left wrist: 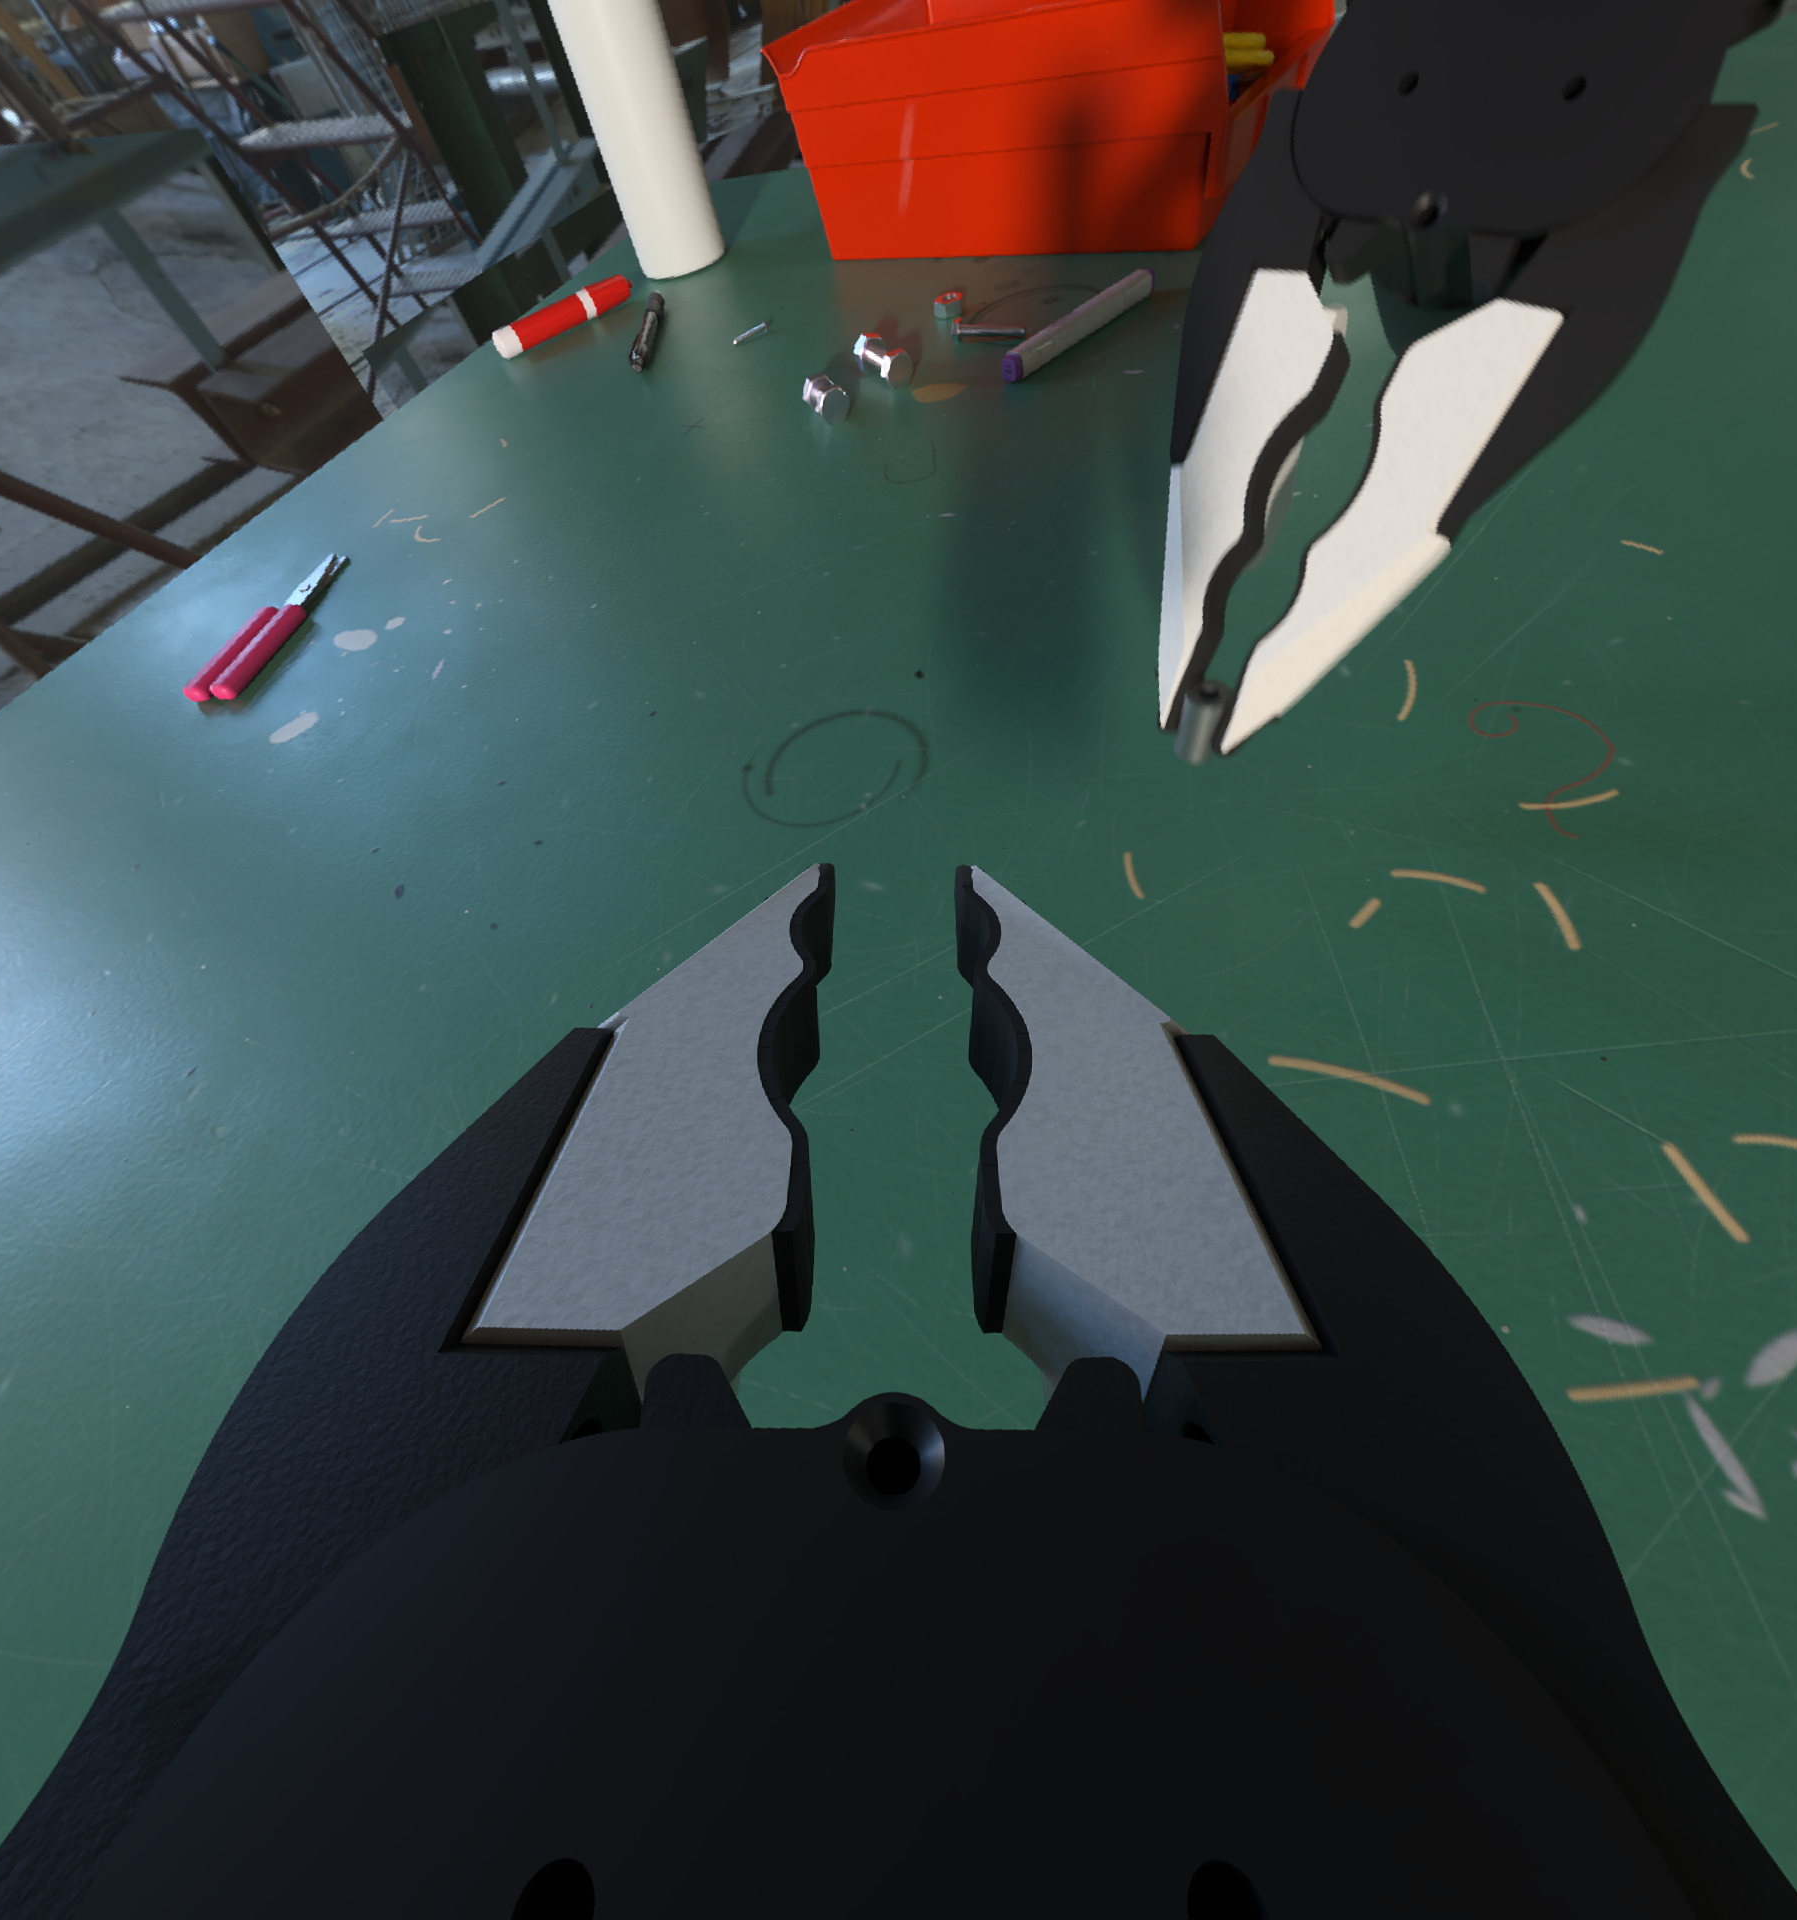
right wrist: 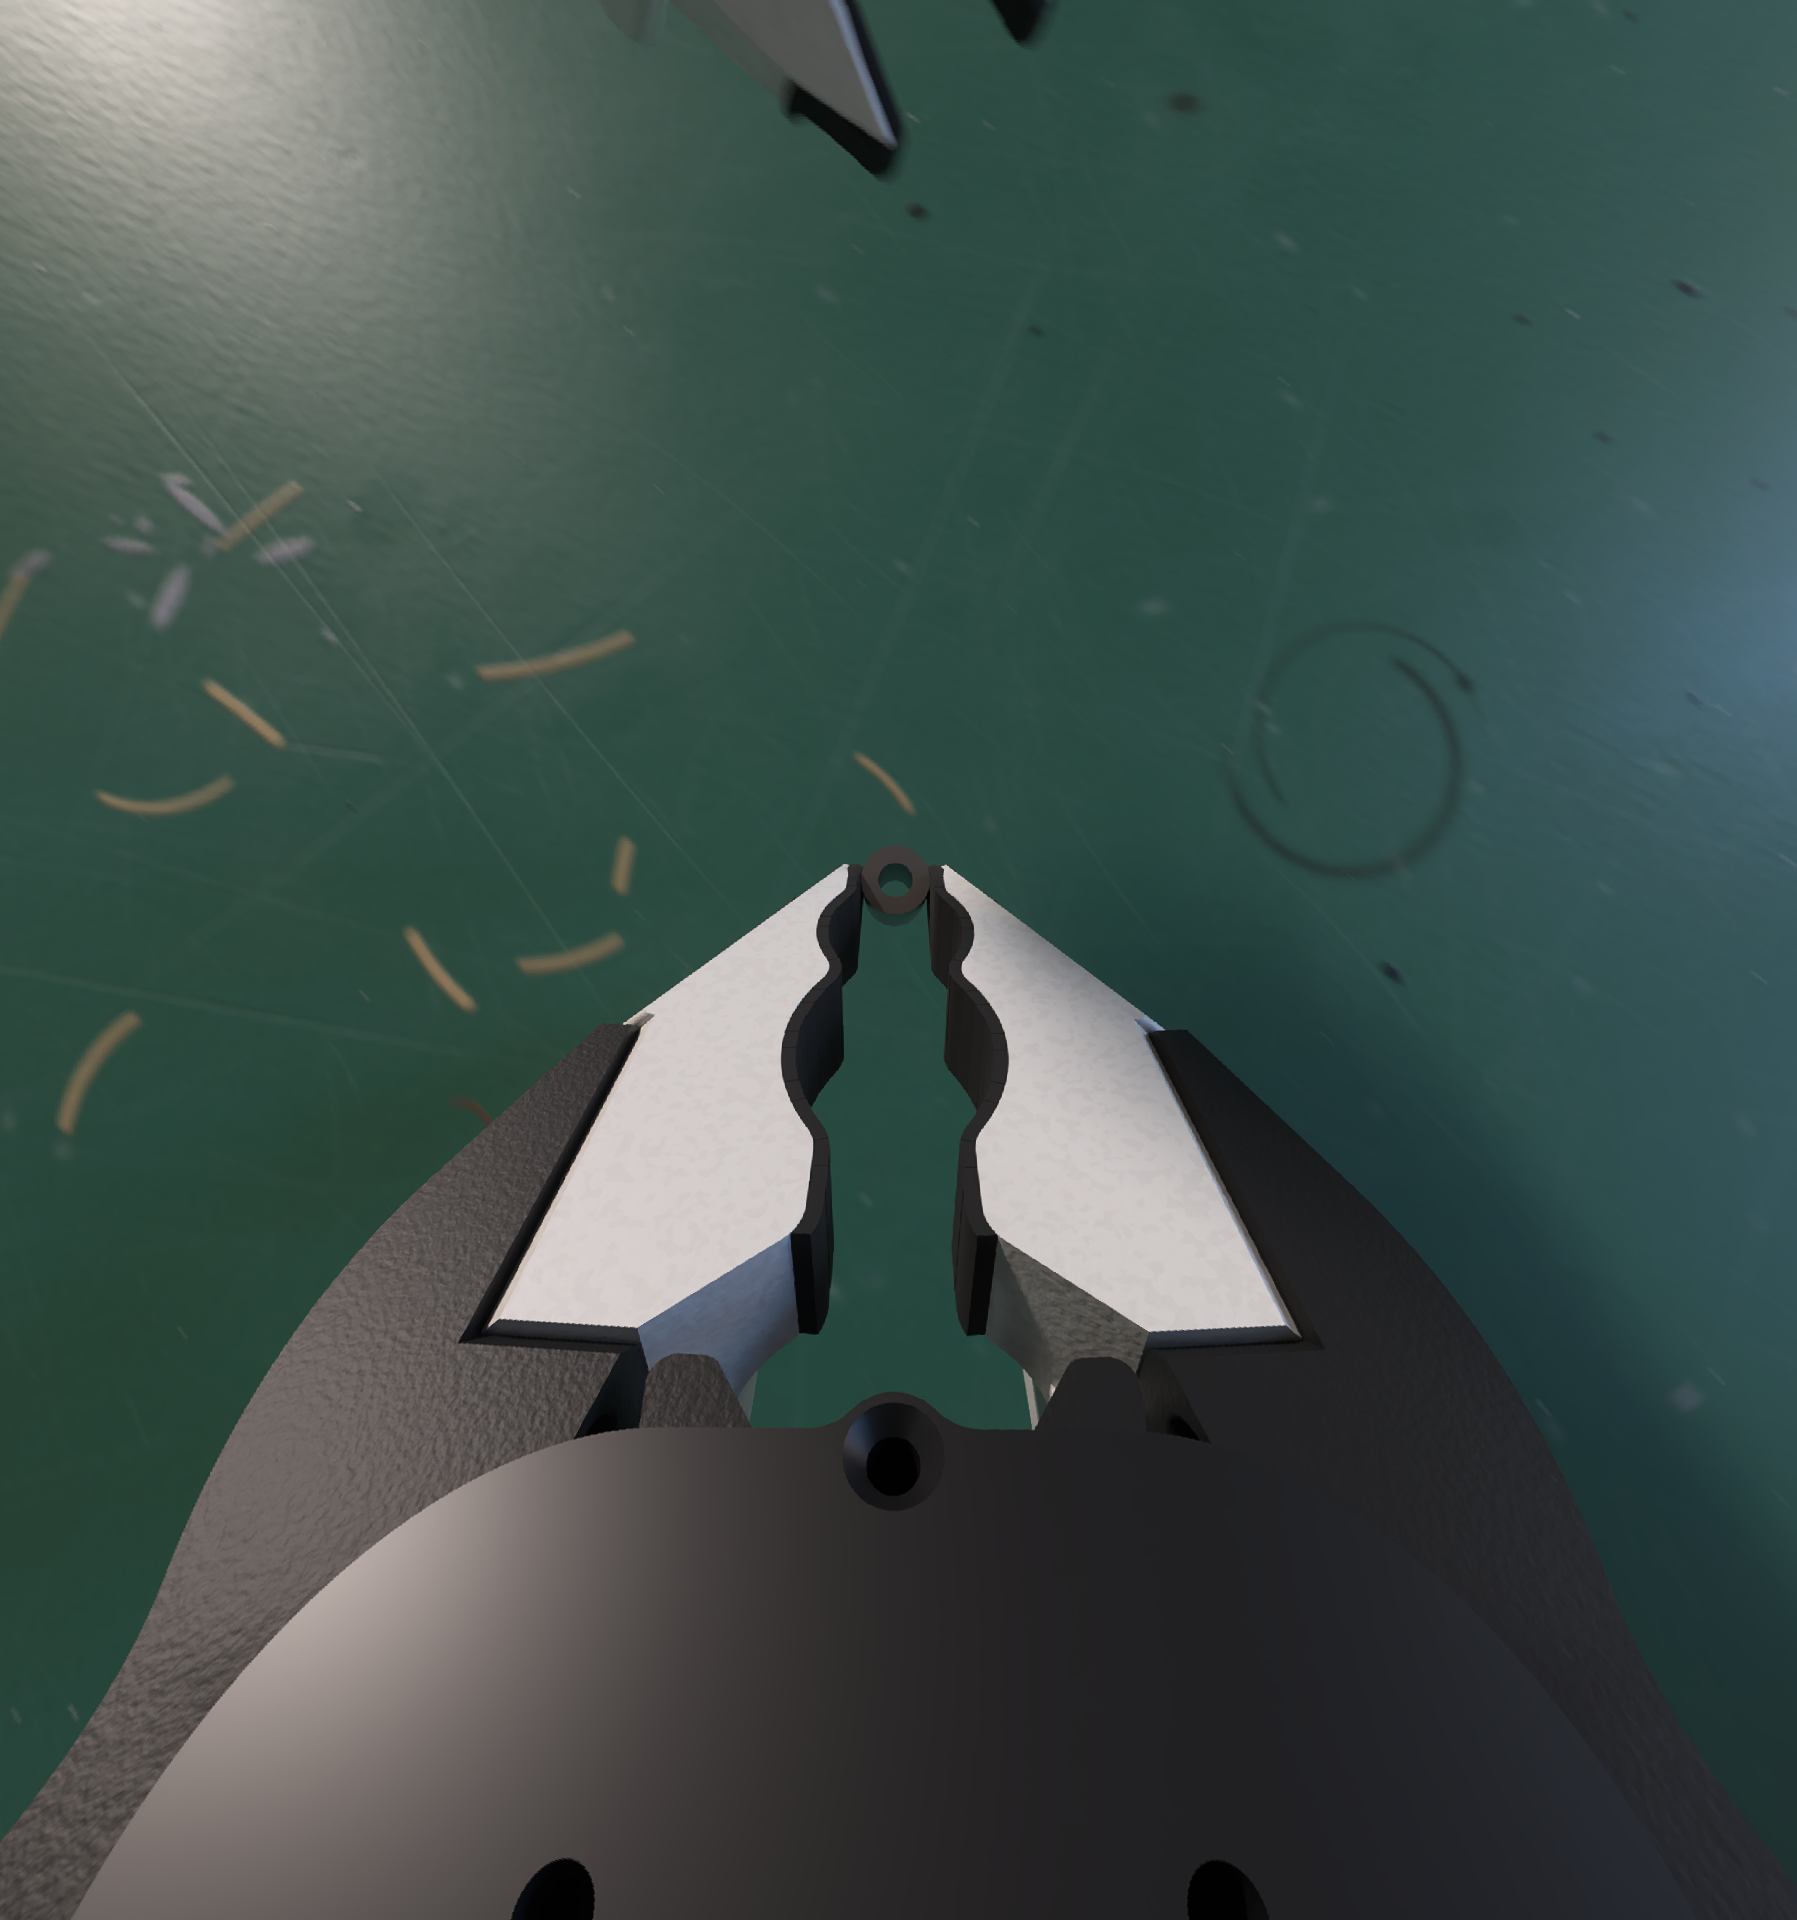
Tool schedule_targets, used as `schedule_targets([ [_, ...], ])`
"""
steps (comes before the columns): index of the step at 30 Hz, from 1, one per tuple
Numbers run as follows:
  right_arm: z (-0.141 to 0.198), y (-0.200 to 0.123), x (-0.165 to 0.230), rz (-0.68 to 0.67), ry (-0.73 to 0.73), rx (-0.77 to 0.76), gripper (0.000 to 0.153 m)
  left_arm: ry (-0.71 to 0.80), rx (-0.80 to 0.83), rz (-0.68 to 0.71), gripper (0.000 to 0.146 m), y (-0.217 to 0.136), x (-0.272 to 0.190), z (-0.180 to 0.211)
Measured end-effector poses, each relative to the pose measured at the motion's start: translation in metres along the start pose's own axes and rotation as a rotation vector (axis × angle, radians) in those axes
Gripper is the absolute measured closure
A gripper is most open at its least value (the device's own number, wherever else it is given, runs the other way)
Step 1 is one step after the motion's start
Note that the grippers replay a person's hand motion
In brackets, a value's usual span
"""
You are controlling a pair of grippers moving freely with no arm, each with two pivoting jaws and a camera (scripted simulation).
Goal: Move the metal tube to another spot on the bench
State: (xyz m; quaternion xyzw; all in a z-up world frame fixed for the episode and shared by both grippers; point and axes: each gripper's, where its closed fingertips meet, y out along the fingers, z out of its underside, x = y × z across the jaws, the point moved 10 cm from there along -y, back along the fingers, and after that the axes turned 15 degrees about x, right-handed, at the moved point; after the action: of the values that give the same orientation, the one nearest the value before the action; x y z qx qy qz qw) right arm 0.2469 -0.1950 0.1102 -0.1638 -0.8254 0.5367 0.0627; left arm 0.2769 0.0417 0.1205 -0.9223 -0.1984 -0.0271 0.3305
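Observation:
The metal tube (right wrist: 895, 886) is a short dark hollow cylinder, seen end-on between my right gripper's (right wrist: 896, 883) fingertips. The right gripper is shut on it and points down at the green bench (right wrist: 1081, 468). In the left wrist view the right gripper (left wrist: 1200, 722) hangs at the upper right with the tube (left wrist: 1200, 720) upright at its tips, just above the bench (left wrist: 665, 623). My left gripper (left wrist: 894, 878) is open and empty, low over the bench, to the near left of the right gripper. Its fingertips (right wrist: 852, 94) show at the top of the right wrist view.
At the far end stand a red bin (left wrist: 1008, 135) and a white roll (left wrist: 645, 135). Near them lie a red marker (left wrist: 561, 315), a black pen (left wrist: 647, 330), a purple marker (left wrist: 1076, 324) and some bolts (left wrist: 858, 379). Red-handled pliers (left wrist: 260, 634) lie near the left edge.

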Motion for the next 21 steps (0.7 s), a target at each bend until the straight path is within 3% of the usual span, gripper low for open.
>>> schedule_targets([
  [6, -0.032, 0.025, 0.026, -0.054, -0.034, 0.003, 0.141, 0.022, 0.009, -0.01, 0.123, -0.003, -0.003, 0.0],
  [12, -0.031, 0.032, 0.024, -0.089, -0.015, 0.019, 0.14, 0.021, 0.02, -0.011, 0.123, -0.005, -0.003, 0.003],
  [15, -0.028, 0.027, 0.02, -0.101, 0.019, -0.023, 0.113, 0.017, 0.022, -0.011, 0.123, -0.005, -0.002, 0.003],
  [18, -0.017, 0.014, 0.012, -0.098, 0.06, -0.065, 0.107, 0.018, 0.021, 0.004, 0.123, -0.004, -0.004, 0.002],
  [21, 0.0, -0.001, 0.006, -0.103, 0.098, -0.104, 0.104, 0.071, 0.05, 0.115, 0.123, -0.001, -0.012, 0.0],
])
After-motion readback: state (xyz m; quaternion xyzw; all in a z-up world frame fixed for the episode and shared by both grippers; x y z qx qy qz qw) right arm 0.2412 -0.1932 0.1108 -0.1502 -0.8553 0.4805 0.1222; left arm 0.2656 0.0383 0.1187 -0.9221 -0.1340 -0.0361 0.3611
